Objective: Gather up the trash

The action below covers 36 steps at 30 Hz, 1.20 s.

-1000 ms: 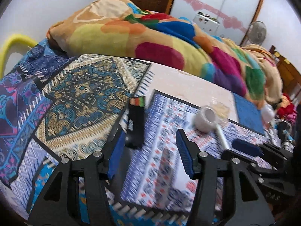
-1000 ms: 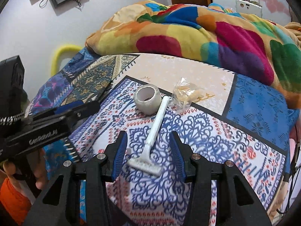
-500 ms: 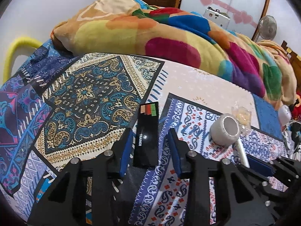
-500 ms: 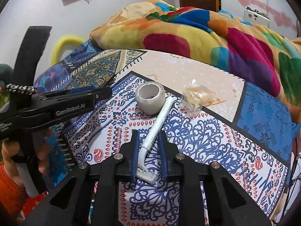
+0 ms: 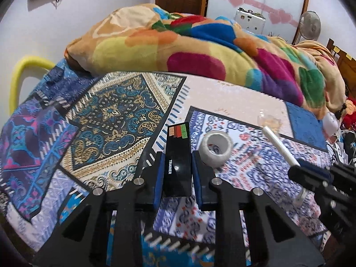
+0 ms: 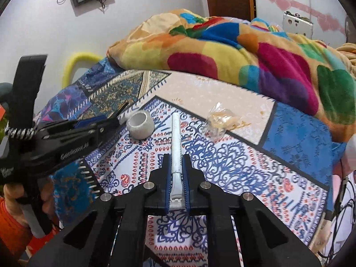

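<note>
A bedroom, a bed spread with a patchwork batik sheet (image 5: pixel 115 120) and a heaped multicoloured blanket (image 5: pixel 200 51) behind: two handheld tools are gathering rubbish from the sheet at once. The left tool (image 5: pixel 178 178) has its blue pads closing on the sides of a flat black packet (image 5: pixel 178 162), printed "TRAINER", which lies just left of a white tape roll (image 5: pixel 215 148). The right tool (image 6: pixel 176 178), jaws narrow and closing the last little way, grips a white disposable razor (image 6: pixel 176 146) near its head, the handle pointing away past the right side of the same roll. A crumpled clear wrapper (image 6: pixel 222 120) sits untouched further right of the roll, near the blanket's edge.

Both grips look squarely centred, which is what this step wants. The slick packet seems the likelier to slip, so firm pressure is advisable before it comes clear of the sheet. The razor is held close to one end, so its long handle may swing; a slow, steady lift should keep it from twisting out. Lifting straight off the bed would also spare the roll beside both items a knock. No bin is visible in either view.
</note>
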{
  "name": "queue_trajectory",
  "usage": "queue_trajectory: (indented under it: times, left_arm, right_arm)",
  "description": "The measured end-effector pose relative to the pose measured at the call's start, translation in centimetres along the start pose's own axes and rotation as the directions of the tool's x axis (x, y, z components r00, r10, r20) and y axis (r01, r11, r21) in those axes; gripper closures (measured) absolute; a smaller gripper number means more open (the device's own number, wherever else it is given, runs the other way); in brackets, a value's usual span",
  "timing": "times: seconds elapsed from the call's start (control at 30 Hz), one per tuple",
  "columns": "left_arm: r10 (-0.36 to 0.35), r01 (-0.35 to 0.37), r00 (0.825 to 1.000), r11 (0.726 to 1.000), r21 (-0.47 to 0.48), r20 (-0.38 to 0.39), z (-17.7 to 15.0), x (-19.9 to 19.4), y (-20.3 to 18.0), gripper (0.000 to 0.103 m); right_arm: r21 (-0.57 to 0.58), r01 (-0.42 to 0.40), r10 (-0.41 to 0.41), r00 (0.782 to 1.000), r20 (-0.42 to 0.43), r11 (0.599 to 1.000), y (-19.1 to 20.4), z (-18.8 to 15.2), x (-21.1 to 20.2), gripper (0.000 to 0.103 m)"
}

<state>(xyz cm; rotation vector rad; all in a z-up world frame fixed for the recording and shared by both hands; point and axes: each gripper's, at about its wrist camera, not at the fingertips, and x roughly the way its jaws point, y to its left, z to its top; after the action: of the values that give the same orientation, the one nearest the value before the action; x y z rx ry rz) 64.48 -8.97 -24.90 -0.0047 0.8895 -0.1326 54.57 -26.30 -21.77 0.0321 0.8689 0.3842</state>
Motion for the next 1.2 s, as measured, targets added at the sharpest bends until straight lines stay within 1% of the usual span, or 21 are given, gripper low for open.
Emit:
queue_trajectory:
  times: [0.17,0.43,0.53,0.73,0.87,1.0,1.2]
  left_arm:
    - [-0.007,0.007,0.999,1.000,0.008,0.038,0.4,-4.0,-0.8,0.080]
    - [-0.008,0.006,0.994,1.000,0.019,0.113,0.2,-12.0,-2.3,0.080]
    - [-0.019,0.017,0.990,1.000,0.018,0.140,-0.1,-15.1,-2.6,0.080]
    - [-0.007,0.003,0.981,1.000,0.024,0.195,-1.3,-20.8,-2.7,0.080]
    - [0.002,-0.004,0.976,1.000,0.012,0.218,-2.9,-24.3,-2.0,0.080]
    - [0.018,-0.015,0.974,1.000,-0.018,0.226,-4.9,-27.0,-0.5,0.080]
    - [0.069,-0.048,0.974,0.994,-0.098,0.217,-9.2,-30.5,3.0,0.080]
  right_arm:
    - [0.002,0.007,-0.007,0.999,0.041,1.000,0.4,0.9,-3.0,0.094]
    - [-0.026,0.021,-0.018,0.992,0.125,0.999,2.4,1.9,-9.0,0.094]
    - [-0.038,0.017,-0.011,0.988,0.153,0.999,3.6,2.0,-11.4,0.094]
    - [-0.077,0.004,0.011,0.980,0.198,0.997,6.5,1.7,-15.5,0.094]
    - [-0.113,0.000,0.026,0.975,0.221,0.994,8.8,1.1,-17.8,0.094]
    - [-0.144,-0.018,0.052,0.971,0.234,0.989,11.0,0.4,-19.5,0.094]
    - [-0.193,-0.055,0.099,0.968,0.229,0.980,14.6,-1.3,-20.9,0.094]
